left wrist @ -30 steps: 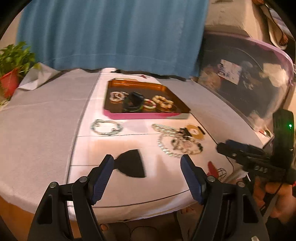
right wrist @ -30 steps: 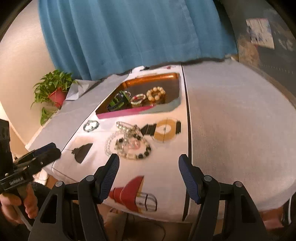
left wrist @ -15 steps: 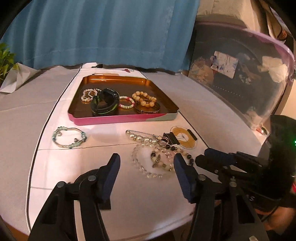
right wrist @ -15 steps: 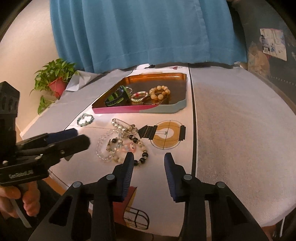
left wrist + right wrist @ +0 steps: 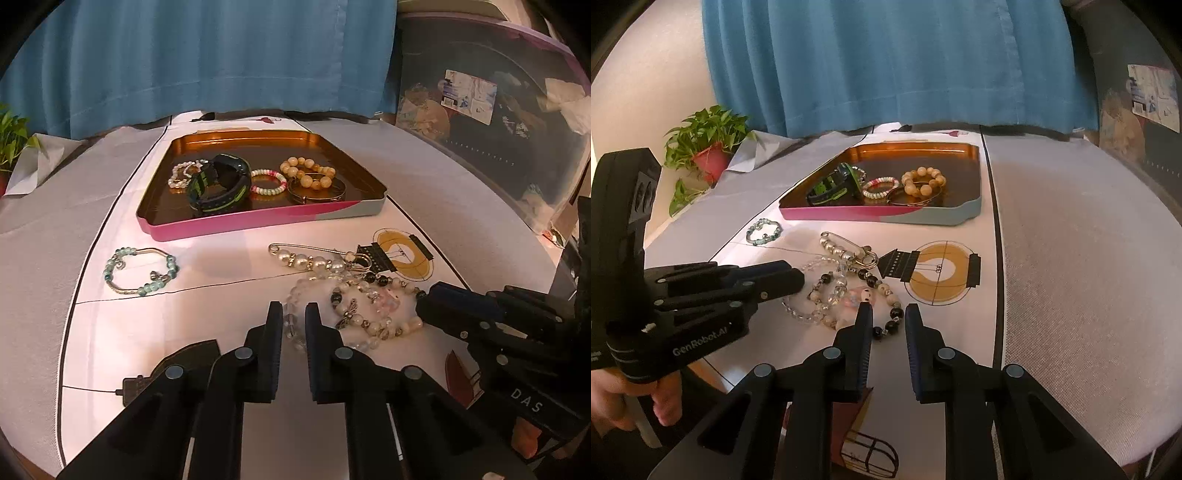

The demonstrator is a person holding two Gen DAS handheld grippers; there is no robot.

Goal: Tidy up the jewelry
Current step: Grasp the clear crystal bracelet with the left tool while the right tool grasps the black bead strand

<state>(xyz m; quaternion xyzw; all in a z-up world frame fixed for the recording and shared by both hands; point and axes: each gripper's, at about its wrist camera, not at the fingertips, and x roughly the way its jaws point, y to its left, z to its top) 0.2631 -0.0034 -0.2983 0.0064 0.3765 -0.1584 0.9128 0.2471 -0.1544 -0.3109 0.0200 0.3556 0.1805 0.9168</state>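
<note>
A pink-sided metal tray (image 5: 258, 221) holds a black-green watch (image 5: 218, 182), a pink-white bead bracelet (image 5: 268, 183), amber beads (image 5: 308, 171) and a bangle. Loose on the cloth lie a teal bead bracelet (image 5: 140, 271), a pearl safety pin (image 5: 314, 258), a clear bead bracelet (image 5: 295, 321) and a black-and-cream bead bracelet (image 5: 376, 310). My left gripper (image 5: 294, 314) is nearly shut around the clear bracelet's near edge. My right gripper (image 5: 888, 314) is nearly shut around the black-and-cream bracelet (image 5: 886, 325). Whether either one grips is unclear.
A blue curtain (image 5: 207, 55) hangs behind the table. A clear storage bin (image 5: 498, 122) stands at the right. A potted plant (image 5: 709, 147) is at the far left. The white cloth (image 5: 1071, 258) has printed drawings, including a yellow bulb (image 5: 938, 275).
Both grippers have moved forward and down to the pile of loose bracelets. Both pairs of jaws have closed from wide open to a narrow gap around beads.
</note>
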